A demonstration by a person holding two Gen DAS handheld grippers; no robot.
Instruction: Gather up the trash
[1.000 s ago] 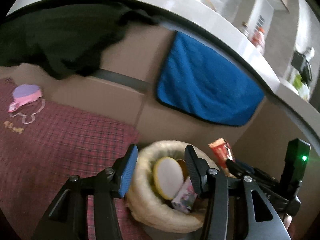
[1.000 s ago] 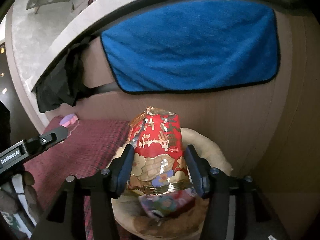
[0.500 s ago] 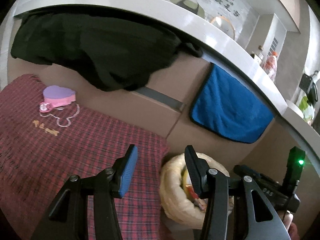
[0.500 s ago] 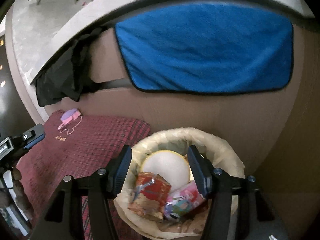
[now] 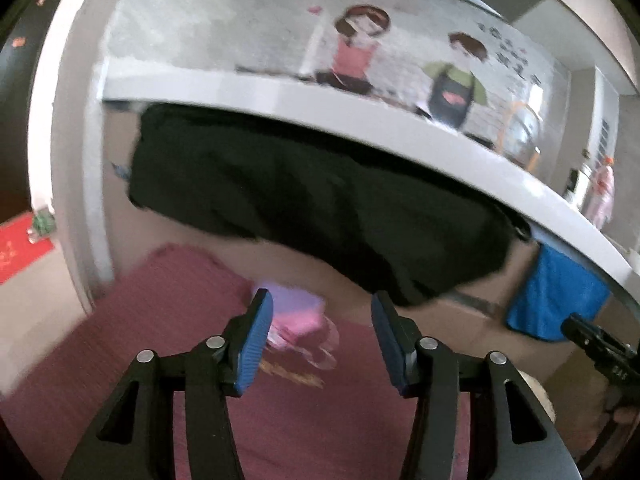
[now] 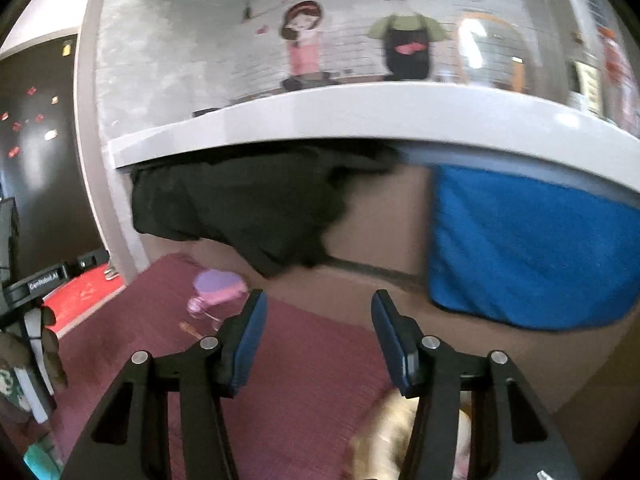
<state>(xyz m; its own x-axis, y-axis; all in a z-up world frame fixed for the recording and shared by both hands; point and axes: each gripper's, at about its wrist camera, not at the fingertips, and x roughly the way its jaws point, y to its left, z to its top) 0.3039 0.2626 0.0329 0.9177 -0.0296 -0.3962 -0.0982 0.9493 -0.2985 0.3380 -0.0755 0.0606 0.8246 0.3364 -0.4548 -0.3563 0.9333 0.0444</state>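
Note:
Both views are blurred by motion. My left gripper (image 5: 322, 340) is open and empty above the dark red checked cloth (image 5: 160, 360). A pink and purple heart-shaped box (image 5: 298, 314) with a thin chain lies on the cloth just beyond its fingertips. My right gripper (image 6: 316, 338) is open and empty too. The heart-shaped box shows to its left in the right wrist view (image 6: 218, 286). The trash basket with a cream liner (image 6: 384, 436) is at the bottom edge there, partly behind my right finger; its rim also shows in the left wrist view (image 5: 540, 396).
A brown counter front rises behind the cloth under a white top (image 6: 360, 114). A black garment (image 5: 312, 208) and a blue towel (image 6: 532, 252) hang from it. A red mat (image 5: 18, 248) lies on the floor at the left.
The right gripper let the red snack bag go into the basket. Both grippers then lifted and tilted up and left, so the basket slid to the bottom edge of both views.

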